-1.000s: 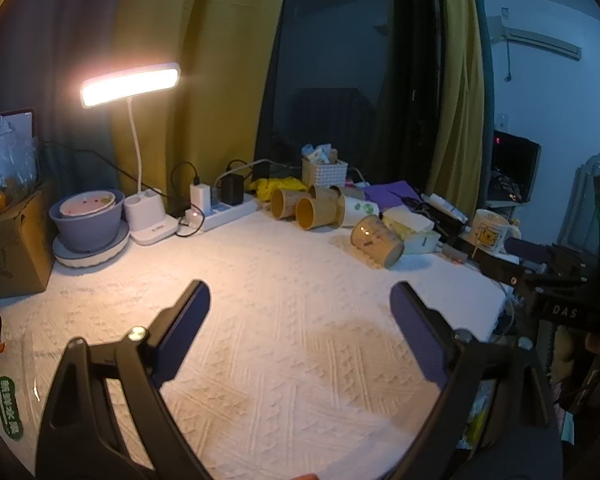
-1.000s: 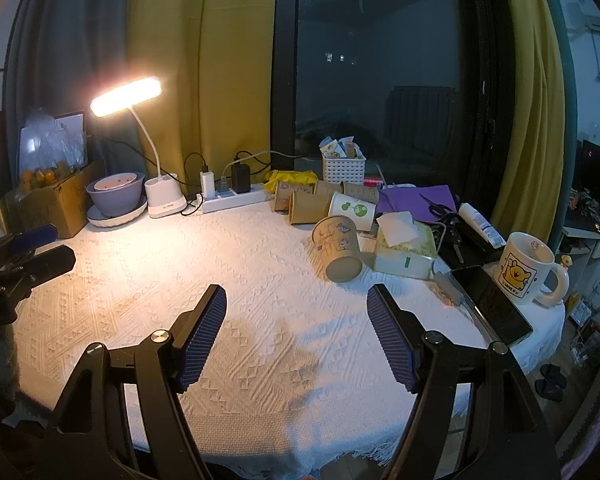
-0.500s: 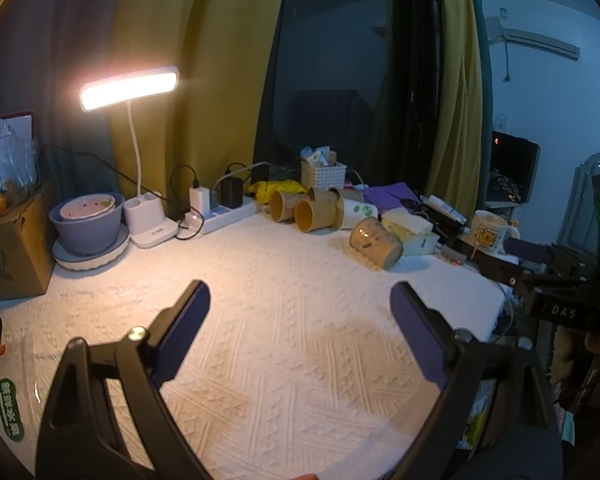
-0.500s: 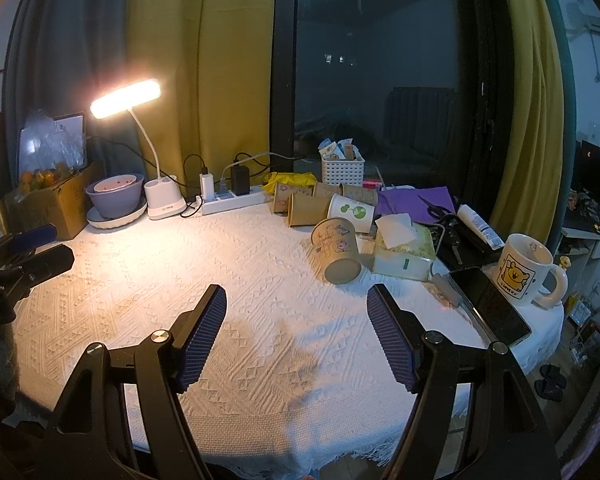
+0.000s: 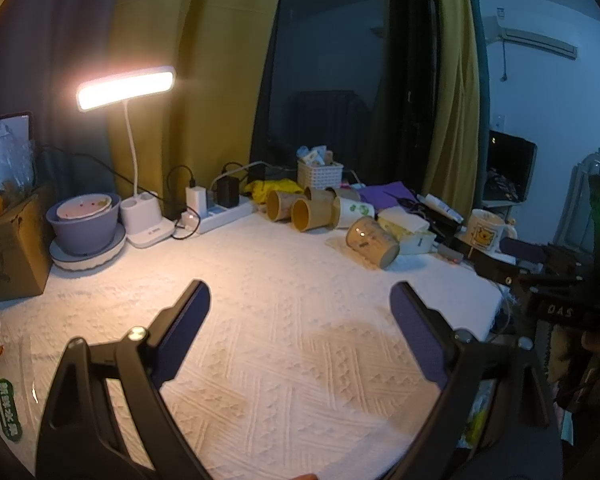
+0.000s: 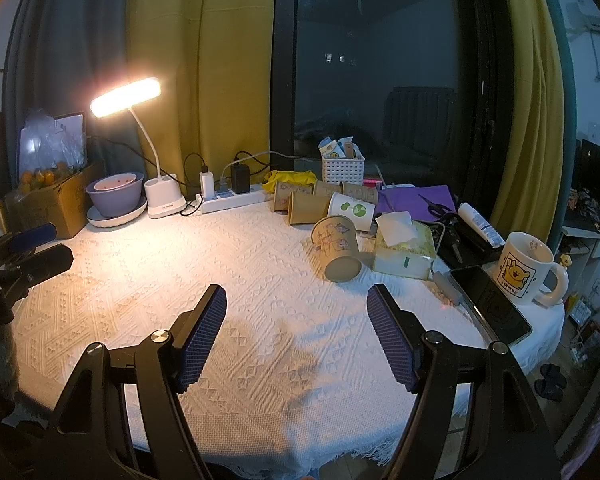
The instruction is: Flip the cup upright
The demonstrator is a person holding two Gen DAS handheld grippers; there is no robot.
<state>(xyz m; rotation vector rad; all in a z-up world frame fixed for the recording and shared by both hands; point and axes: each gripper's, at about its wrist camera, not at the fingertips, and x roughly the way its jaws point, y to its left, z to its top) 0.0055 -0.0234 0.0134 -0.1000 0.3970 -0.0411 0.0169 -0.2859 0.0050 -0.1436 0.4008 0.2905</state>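
A tan paper cup (image 6: 337,247) with cartoon prints lies on its side on the white tablecloth, its base toward me, beside a tissue box (image 6: 403,251). It also shows in the left wrist view (image 5: 373,241). My right gripper (image 6: 296,338) is open and empty, well short of the cup and a little to its left. My left gripper (image 5: 300,332) is open and empty over the cloth, far from the cup. Its tips show at the left edge of the right wrist view (image 6: 40,248).
Several more paper cups (image 6: 312,206) lie on their sides behind it. A lit desk lamp (image 6: 162,200), a power strip (image 6: 232,196), a purple bowl (image 6: 114,196) and a cardboard box (image 6: 48,200) line the back left. A white mug (image 6: 526,268) and a phone (image 6: 488,304) are at the right edge.
Both views have drifted slightly; the cup sits a little higher and farther away in both. Both grippers stay open and nothing on the table has moved.
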